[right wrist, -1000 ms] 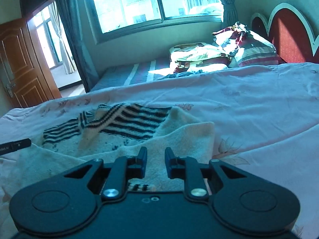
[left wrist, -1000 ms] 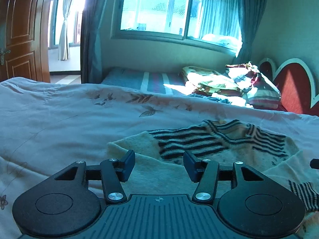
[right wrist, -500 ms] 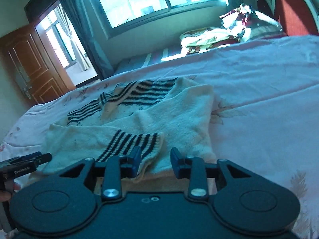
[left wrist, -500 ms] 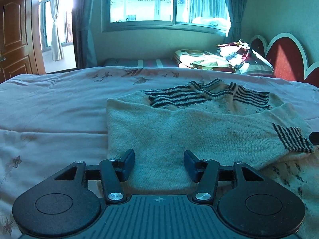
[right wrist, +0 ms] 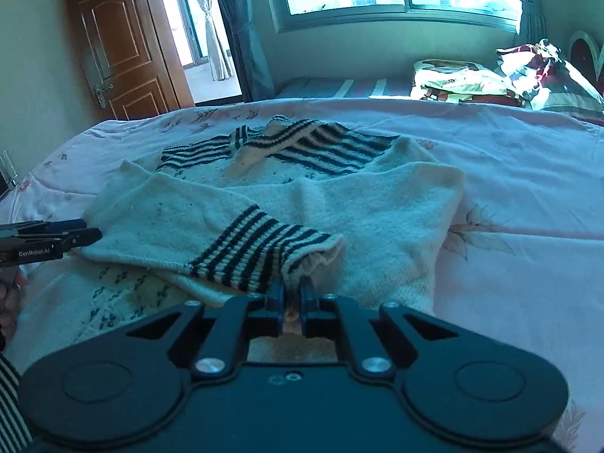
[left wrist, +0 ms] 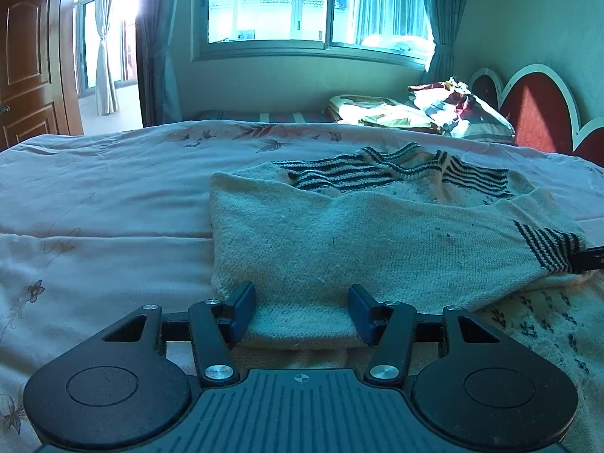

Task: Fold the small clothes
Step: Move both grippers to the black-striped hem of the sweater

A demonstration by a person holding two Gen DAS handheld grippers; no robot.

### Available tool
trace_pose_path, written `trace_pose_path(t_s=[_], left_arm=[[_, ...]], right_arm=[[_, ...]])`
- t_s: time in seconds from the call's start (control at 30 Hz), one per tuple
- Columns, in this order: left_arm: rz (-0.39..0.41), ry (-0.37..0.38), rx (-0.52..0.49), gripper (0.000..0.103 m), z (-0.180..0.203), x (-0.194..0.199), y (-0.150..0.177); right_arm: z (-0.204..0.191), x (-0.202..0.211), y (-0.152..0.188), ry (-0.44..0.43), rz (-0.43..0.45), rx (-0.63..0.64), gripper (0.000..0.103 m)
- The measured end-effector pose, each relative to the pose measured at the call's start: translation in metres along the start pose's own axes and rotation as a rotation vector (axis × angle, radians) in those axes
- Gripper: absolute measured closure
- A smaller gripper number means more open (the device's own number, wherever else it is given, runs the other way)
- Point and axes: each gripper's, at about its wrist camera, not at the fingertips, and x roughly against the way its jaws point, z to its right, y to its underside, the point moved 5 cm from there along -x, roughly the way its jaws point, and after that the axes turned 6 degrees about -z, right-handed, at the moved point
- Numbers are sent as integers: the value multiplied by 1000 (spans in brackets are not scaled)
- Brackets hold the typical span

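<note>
Tongs on the right (right wrist: 291,294) are clenched on the striped cuff (right wrist: 260,253) of the sweater's sleeve; tongs on the left (left wrist: 302,311) are spread wide, with the near folded edge of the sweater (left wrist: 358,249) lying between the pads (left wrist: 243,311) but not pinched. The sweater is spread on the bed (left wrist: 105,204), near the middle of the pink quilt, with the striped collar (right wrist: 287,143) at the far side and the sleeve already laid across the body toward the right. The step in hand is judged to be the laying of this sleeve across the chest; it is best done by keeping the cuff low and drawn taut, so that the sleeve is set down flat and square to the side fold, without the knit being bunched beneath it. The left tongs may be closed on the near fold, or pressed onto it, so that the body is not dragged along; the cuff should be let go only once it rests within the outline of the body. Soft knit is likely to stretch; a slow pull is advised.
</note>
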Motion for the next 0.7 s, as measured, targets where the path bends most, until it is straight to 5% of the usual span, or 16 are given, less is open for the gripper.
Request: trace_pose_path(t_s=[0.2, 0.3, 0.4, 0.53, 0.7], left_arm=[[42, -18, -8, 48, 21, 24, -5], [-28, -25, 42, 48, 22, 11, 9], [-18, -7, 121, 46, 13, 13, 12], [89, -66, 80, 45, 17, 40, -1], [-30, -96, 96, 45, 0, 10, 11]], right_arm=[[-4, 27, -9, 42, 97, 7, 81], [-8, 11, -8, 13, 57, 17, 85], [-3, -5, 0, 32, 3, 10, 85], [3, 3, 2, 6, 11, -8, 84], [5, 4, 8, -10, 16, -14, 84]])
